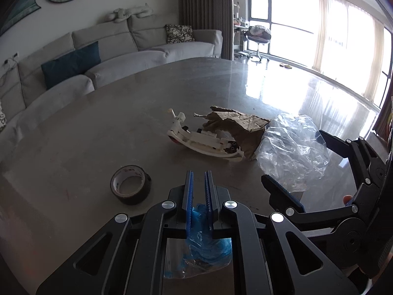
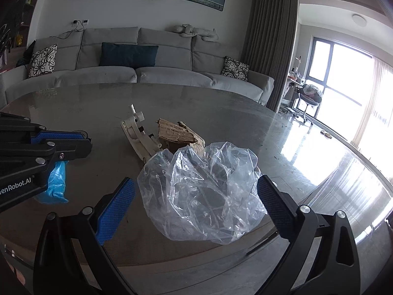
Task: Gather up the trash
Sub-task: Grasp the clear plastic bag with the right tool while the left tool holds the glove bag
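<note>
My left gripper [image 1: 199, 179] is shut on a crumpled blue plastic bag [image 1: 208, 245], which hangs below the jaws; in the right wrist view this gripper [image 2: 84, 141] and the blue bag [image 2: 55, 183] show at the left. A crumpled clear plastic bag [image 2: 203, 194] lies on the table, and my right gripper [image 2: 196, 194] stands open with its fingers on either side of it, pads apart from it. In the left wrist view the clear bag [image 1: 292, 147] lies right of centre with the right gripper [image 1: 297, 157] around it. Torn brown cardboard [image 1: 240, 125] and a white plastic piece [image 1: 203, 142] lie behind.
A roll of dark tape [image 1: 130, 184] sits on the grey table [image 1: 86, 135] left of my left gripper. The cardboard [image 2: 179, 135] and white plastic piece [image 2: 140, 137] lie beyond the clear bag. A grey sofa [image 2: 137, 73] runs behind the table; windows at right.
</note>
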The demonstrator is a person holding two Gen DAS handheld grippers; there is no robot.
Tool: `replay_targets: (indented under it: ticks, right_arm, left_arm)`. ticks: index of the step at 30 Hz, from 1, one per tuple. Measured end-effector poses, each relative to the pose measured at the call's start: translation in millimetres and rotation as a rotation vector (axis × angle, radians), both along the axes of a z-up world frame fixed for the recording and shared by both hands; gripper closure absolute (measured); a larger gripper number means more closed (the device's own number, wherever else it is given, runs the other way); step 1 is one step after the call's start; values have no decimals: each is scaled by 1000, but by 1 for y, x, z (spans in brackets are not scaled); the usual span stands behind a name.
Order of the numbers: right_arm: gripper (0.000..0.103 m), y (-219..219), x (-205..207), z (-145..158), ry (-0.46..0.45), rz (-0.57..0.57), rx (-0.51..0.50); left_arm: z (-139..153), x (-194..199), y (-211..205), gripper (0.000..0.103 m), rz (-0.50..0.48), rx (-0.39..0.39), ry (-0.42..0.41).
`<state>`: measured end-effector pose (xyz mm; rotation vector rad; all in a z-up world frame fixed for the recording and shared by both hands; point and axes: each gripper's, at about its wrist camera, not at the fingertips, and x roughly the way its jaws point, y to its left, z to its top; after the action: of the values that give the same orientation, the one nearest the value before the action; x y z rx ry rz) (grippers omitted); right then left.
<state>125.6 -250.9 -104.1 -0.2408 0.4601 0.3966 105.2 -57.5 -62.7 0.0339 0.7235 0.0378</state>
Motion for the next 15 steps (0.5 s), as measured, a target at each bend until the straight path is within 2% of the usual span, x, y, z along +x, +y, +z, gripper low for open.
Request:
replay_targets:
  ticks: [3, 4, 6, 8, 15]
  right_arm:
    - [5, -1, 3, -5, 39, 30, 28]
    - [9, -1, 3, -6, 44, 40, 28]
    - [42, 0, 4, -8, 55, 35, 10]
    - [50, -4, 5, -9, 85, 50, 24]
    - [74, -6, -1, -3, 88, 72, 15]
  left_arm:
    - [-2, 2, 1, 92, 2, 1, 5]
    - [-2, 2, 0, 92, 3, 0, 6]
    - [-4, 2, -1, 92, 3, 3, 10]
    - [-6, 3, -2, 92, 3, 2, 11]
    - [-7, 0, -8, 92, -5, 9, 3]
